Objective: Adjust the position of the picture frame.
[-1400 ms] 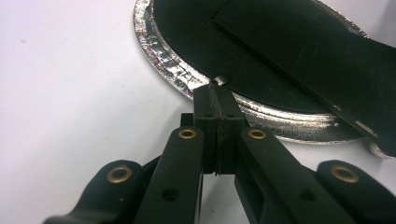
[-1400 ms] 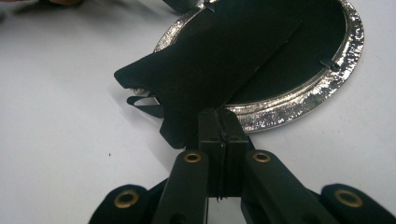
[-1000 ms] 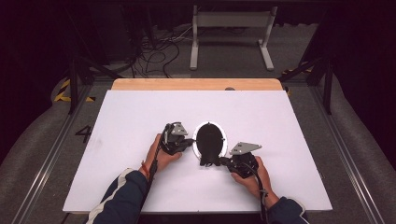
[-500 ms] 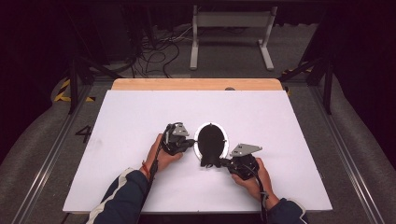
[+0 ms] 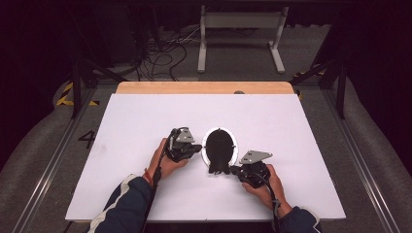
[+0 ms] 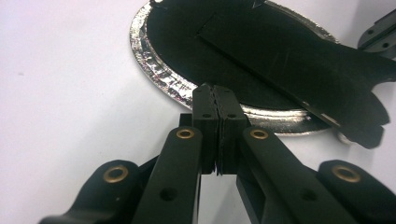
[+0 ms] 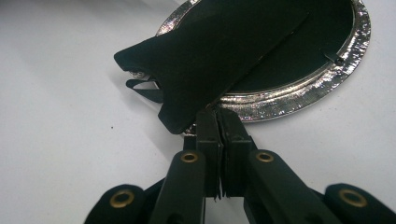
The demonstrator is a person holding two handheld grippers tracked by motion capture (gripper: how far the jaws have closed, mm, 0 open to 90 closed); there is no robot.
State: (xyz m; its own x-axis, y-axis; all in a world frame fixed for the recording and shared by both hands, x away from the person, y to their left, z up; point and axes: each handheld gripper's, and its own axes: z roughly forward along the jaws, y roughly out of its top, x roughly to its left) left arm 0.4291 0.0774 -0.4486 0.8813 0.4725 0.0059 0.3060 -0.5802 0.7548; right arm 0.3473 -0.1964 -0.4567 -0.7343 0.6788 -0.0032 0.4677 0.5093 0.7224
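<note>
An oval picture frame lies face down on the white table, showing its silver rim and black backing. Its black fold-out stand sticks out past the near end of the rim. My left gripper is at the frame's left side. In the left gripper view it is shut with its tips against the rim and nothing visible between them. My right gripper is at the frame's near end. In the right gripper view it is shut where the stand's thin edge meets its tips.
The white table top has open surface all around the frame. A wooden strip runs along the table's far edge. Behind it, cables and a grey stand are on the floor.
</note>
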